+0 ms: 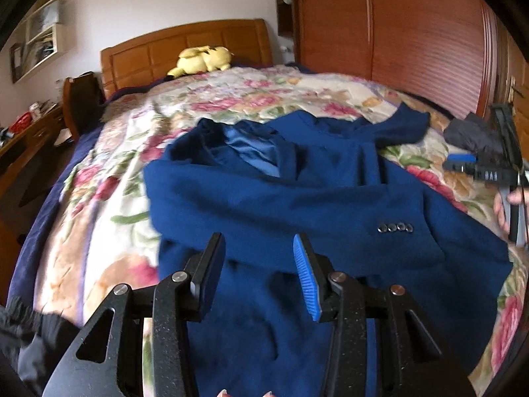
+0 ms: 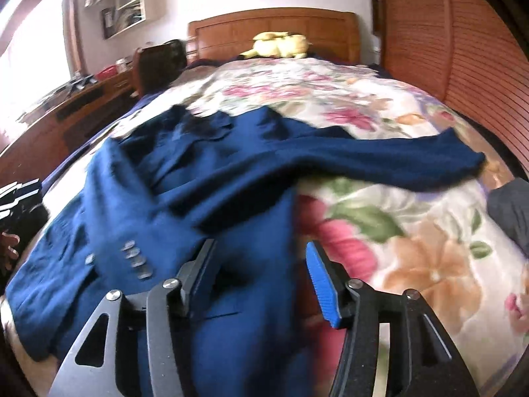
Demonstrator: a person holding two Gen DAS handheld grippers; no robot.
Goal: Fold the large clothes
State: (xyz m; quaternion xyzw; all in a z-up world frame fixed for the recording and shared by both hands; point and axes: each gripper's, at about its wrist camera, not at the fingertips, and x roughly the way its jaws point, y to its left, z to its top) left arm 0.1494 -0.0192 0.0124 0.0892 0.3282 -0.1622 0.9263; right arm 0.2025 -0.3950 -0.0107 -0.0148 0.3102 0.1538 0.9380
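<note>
Tools: left (image 1: 259, 274), right (image 2: 261, 281) both agape, empty | jacket (image 1: 297, 178) hem cut off

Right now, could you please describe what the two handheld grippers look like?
Both match. The left gripper has speckled black angular linkage arms with triangular cut-outs and silver pivot pins. One finger is plain black; the other pad is ribbed blue. The right gripper has the same build, and in the left view shows a black cable. No sleeve is visible.
</note>
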